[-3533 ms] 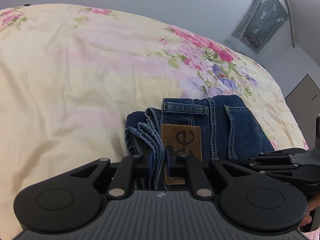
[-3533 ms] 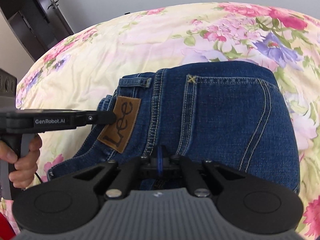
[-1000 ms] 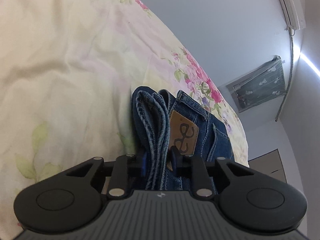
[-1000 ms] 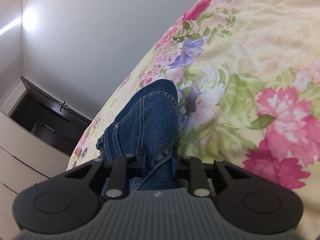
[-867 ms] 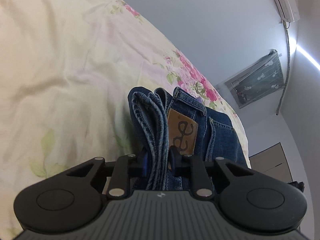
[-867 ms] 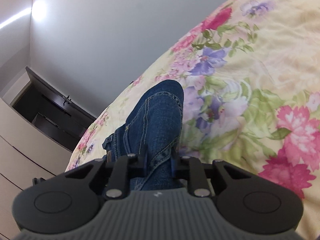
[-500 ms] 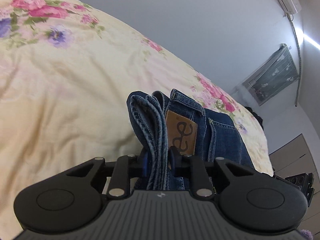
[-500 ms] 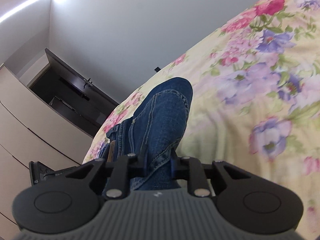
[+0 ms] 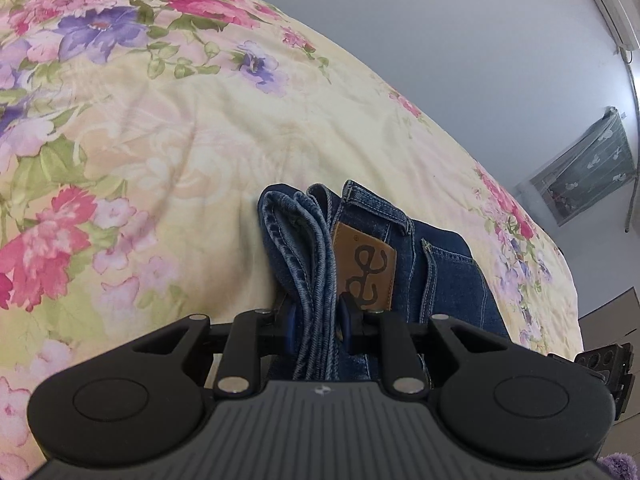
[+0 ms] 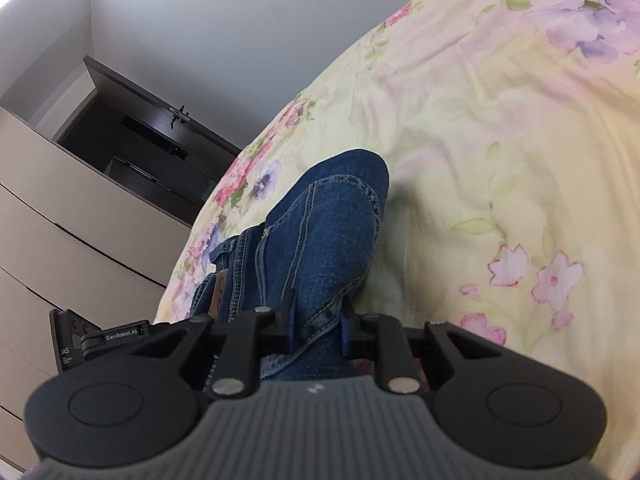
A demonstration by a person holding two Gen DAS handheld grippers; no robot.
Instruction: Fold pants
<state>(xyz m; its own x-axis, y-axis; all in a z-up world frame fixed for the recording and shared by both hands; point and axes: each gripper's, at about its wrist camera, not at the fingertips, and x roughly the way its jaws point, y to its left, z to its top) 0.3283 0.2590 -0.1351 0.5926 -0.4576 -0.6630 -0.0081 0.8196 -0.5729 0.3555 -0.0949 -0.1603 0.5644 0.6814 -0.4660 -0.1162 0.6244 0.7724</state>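
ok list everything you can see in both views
jeans: 1, blue denim, folded into a bundle on the bed, held at both ends
patch: 1, brown leather, on the jeans' waistband beside the left gripper
bedspread: 1, pale yellow with pink and purple flowers, under the jeans
wardrobe: 1, beige, with a dark open compartment, left side of the right wrist view
wall hanging: 1, grey-green, on the wall at right of the left wrist view
air conditioner: 1, white, top right corner, partly cut off
left gripper: 1, black, shut on the jeans' layered edge
right gripper: 1, black, shut on the jeans' other end
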